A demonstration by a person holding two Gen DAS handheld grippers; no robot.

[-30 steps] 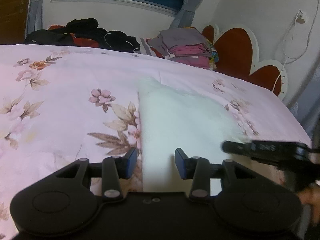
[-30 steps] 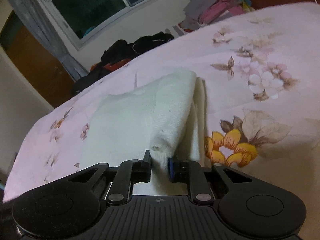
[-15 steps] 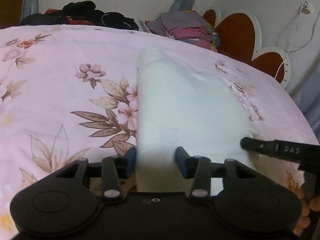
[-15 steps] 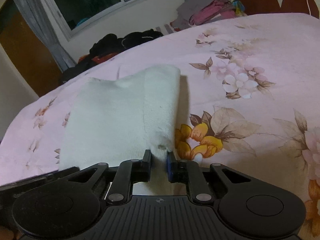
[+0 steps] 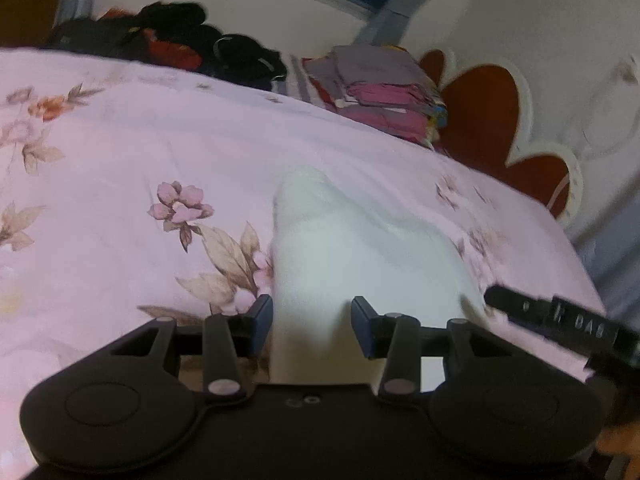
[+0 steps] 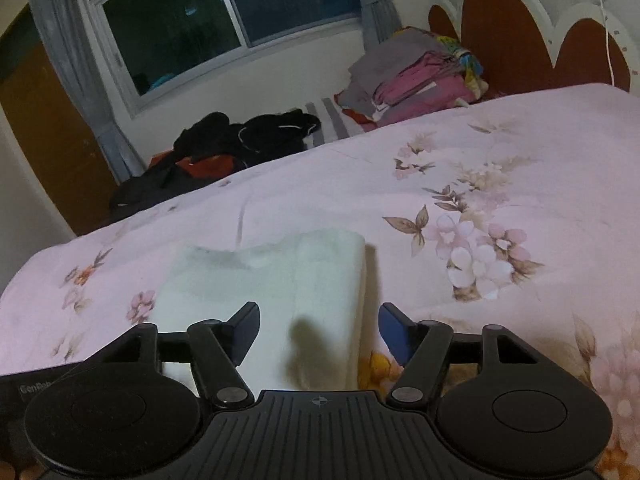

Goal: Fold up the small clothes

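The white garment [image 6: 280, 280] is soft, matt knit cloth on a smooth pink floral bedsheet [image 6: 500, 152]. Both the left gripper [image 5: 312, 320] and the right gripper [image 6: 318, 332] are matt black plastic with blue pads [image 6: 394, 332].

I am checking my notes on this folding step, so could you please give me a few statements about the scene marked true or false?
1. The right tool is open, gripping nothing. True.
2. The white garment lies on a plain blue sheet. False: the bedspread is pink and floral.
3. The left tool is clamped shut on the garment. False: its jaws are open, with the cloth between them.
4. A stack of folded clothes sits near the headboard. True.
5. Dark clothes are piled below the window. True.
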